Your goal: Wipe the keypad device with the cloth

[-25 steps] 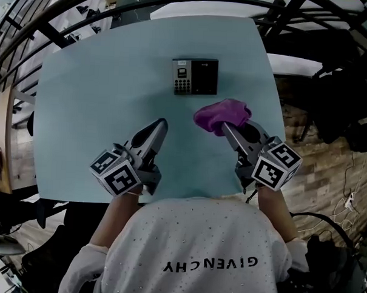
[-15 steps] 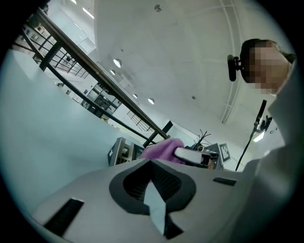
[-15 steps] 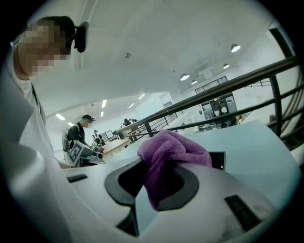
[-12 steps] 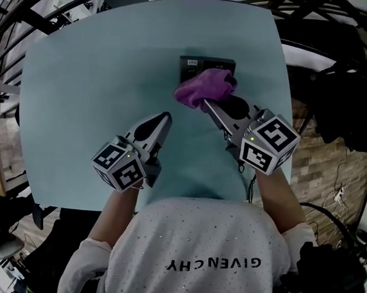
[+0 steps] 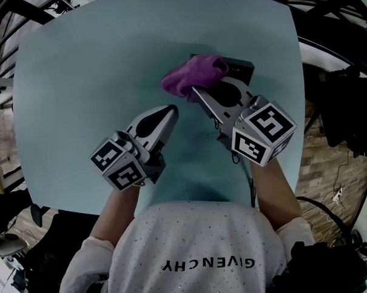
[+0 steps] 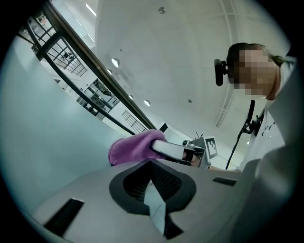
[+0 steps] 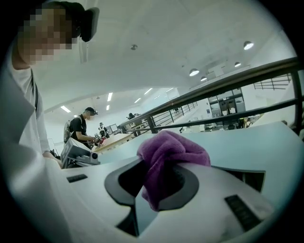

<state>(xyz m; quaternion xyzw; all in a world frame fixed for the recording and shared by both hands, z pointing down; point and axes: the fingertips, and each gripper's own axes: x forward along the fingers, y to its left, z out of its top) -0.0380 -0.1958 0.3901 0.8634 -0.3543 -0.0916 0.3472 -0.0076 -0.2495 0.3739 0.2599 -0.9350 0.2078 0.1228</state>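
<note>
The black keypad device (image 5: 240, 69) lies at the far middle of the pale blue table (image 5: 83, 78). Only its right part shows, because the purple cloth (image 5: 191, 76) is bunched over its left part. My right gripper (image 5: 195, 92) is shut on the cloth and holds it down on the device. The right gripper view shows the cloth (image 7: 171, 152) wadded between the jaws. My left gripper (image 5: 171, 111) rests on the table to the near left of the cloth, shut with nothing in it. In the left gripper view, the cloth (image 6: 135, 147) sits just ahead of that gripper.
A black railing (image 5: 31, 9) curves round the table's far side. Wood floor with cables (image 5: 339, 192) lies to the right. The person's torso (image 5: 197, 253) is against the table's near edge. Other people (image 7: 80, 126) work at a distant desk.
My right gripper has carried the cloth forward and to the left, from the bare table onto the keypad device, and now covers its keys. The left gripper has hardly moved.
</note>
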